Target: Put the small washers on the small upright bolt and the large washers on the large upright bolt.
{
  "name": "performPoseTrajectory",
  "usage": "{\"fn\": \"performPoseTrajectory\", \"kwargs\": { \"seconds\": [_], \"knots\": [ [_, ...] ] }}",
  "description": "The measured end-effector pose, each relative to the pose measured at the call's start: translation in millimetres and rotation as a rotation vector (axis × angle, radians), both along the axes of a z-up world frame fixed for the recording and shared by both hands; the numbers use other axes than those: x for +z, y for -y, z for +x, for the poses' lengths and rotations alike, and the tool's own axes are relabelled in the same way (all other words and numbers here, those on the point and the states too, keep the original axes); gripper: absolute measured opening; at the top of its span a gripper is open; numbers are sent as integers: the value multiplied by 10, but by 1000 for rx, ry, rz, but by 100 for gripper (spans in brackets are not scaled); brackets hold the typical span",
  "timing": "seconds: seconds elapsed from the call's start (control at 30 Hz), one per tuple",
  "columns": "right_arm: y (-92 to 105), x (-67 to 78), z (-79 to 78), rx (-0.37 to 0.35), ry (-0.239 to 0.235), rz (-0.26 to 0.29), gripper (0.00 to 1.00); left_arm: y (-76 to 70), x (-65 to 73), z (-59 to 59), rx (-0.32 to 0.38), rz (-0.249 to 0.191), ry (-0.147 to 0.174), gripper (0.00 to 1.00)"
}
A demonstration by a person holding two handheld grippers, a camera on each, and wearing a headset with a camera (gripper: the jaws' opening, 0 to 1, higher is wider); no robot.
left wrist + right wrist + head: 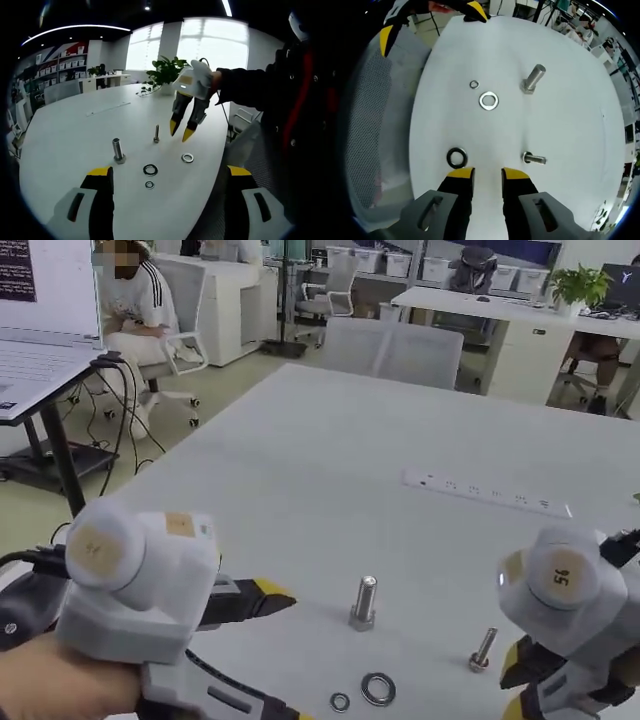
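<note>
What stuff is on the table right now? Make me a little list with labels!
table: white
large bolt: standing up, no washer on it
small bolt: standing up, no washer on it
large washer: flat on table, in front of large bolt
small washer: flat, beside large washer
third washer: flat, near right gripper's jaws
left gripper: open, empty
right gripper: open, empty
power strip: farther back on table
</note>
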State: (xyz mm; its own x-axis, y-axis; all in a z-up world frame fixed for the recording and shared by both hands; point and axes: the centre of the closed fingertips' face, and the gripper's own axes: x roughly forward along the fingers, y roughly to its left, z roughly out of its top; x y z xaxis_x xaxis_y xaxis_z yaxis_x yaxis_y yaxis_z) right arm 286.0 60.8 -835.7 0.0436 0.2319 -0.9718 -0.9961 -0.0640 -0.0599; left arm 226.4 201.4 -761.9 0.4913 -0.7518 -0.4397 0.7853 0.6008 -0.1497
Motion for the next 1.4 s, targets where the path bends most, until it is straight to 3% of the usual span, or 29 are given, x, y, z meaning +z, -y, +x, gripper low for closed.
{"fn": "performPoseTrajectory", "kwargs": {
  "seconds": [0.27,0.67,1.1,1.4],
  "knots": [
    [-245,51,-88,62,3,4,23,-32,16,-48,13,-4,8,92],
    [-764,77,-171,177,2,16,23,-134,14,-126,46,-13,10,92],
    [-1182,-30,-256,275,-17,13,23,-220,-8,-152,75,-18,7,92],
    [-1368,-186,-254,290,-42,18,23,-242,-22,-157,88,-22,5,92]
  ]
}}
